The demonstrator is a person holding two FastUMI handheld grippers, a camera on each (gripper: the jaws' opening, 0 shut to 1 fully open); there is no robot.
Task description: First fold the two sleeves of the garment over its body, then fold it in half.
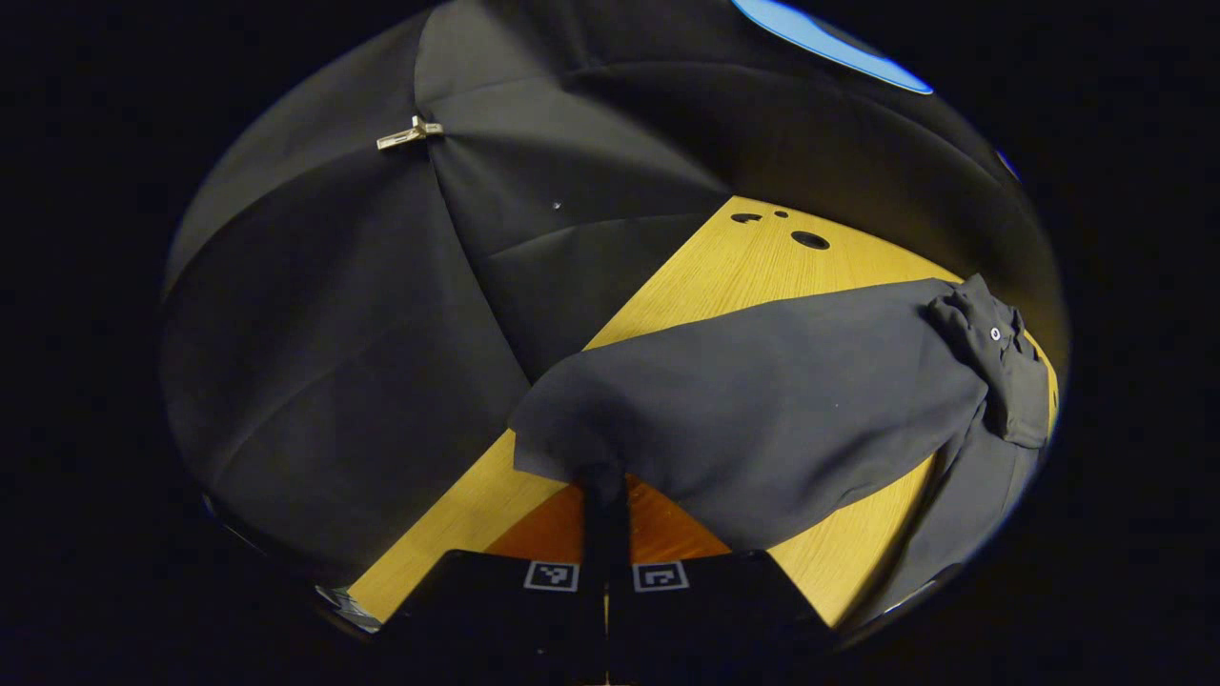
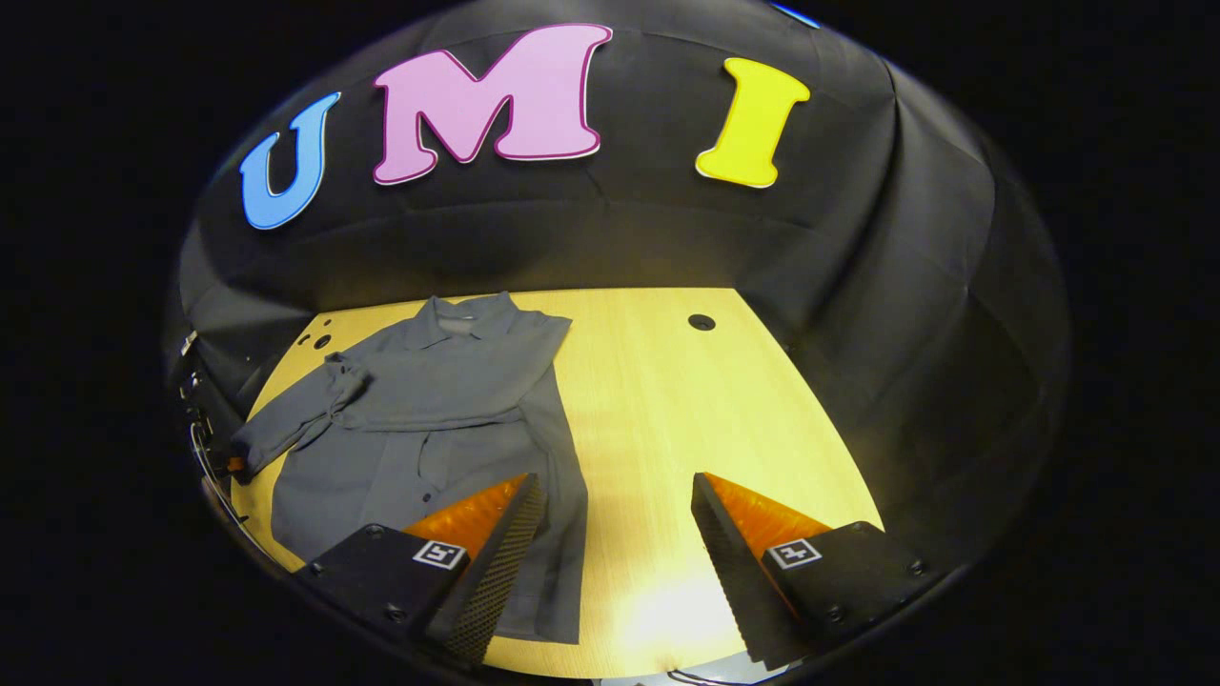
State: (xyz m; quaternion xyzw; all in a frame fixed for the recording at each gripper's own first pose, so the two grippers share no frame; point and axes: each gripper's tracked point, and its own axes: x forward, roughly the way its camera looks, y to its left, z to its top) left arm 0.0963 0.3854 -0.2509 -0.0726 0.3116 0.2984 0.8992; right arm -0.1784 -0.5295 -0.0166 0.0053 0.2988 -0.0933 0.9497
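On the table's (image 2: 658,381) left half lies the shirt (image 2: 448,400); my left gripper (image 1: 605,495) pinches its left sleeve (image 1: 762,410), lifted. My right gripper (image 2: 610,534), fingers spread, hovers near. The thin pinch may slip mid-fold, I judge.

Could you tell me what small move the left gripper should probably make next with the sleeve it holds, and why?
Probably carry it across and lay it on the shirt's body. The left gripper is shut on the cuff end of the sleeve, which lies stretched out from the shirt over the table. The other sleeve seems already folded across the chest, and the right gripper is open.
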